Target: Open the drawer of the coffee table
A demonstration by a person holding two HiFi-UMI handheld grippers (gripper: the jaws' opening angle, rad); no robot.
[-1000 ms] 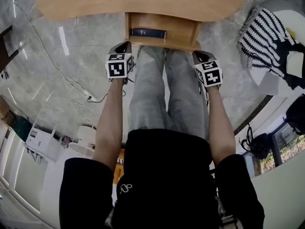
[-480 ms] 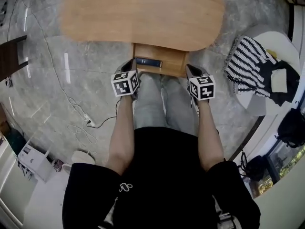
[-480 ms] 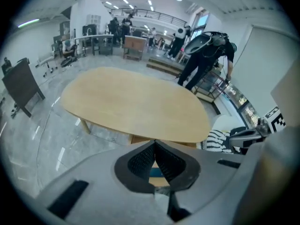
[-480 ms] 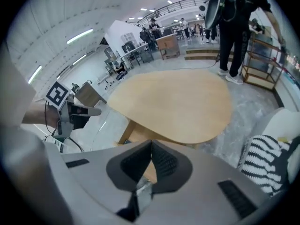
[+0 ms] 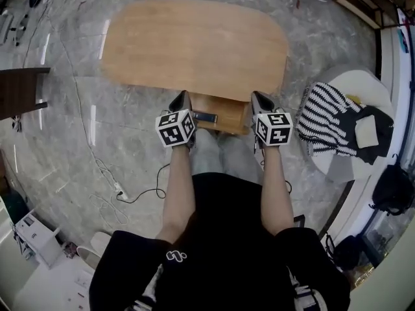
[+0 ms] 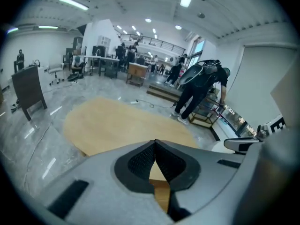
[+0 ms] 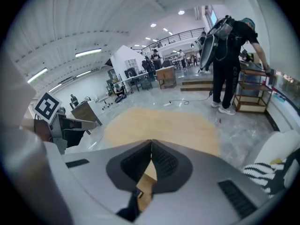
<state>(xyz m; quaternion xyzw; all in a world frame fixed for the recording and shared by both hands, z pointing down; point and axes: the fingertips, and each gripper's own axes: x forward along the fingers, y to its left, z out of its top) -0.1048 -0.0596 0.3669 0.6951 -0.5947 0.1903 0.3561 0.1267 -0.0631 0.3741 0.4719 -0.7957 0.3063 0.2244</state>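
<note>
Drawer [image 5: 230, 112] standing pulled out beneath the near edge of the oval coffee-table worktop [image 5: 194, 44], flanked by left tongs [image 5: 183, 96] and right tongs [image 5: 258, 97], both pressed together and empty; the person's legs [image 5: 217, 151], just behind, could plausibly nudge it shut.

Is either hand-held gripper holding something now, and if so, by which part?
Nothing is held. The left hand-held gripper and the right hand-held gripper are both shut, with nothing between their jaws.

Glossy grey marble floor [image 5: 58, 141] — white ceiling [image 6: 140, 6], strip lights [image 6: 72, 3], white wall [image 6: 262, 78].
</note>
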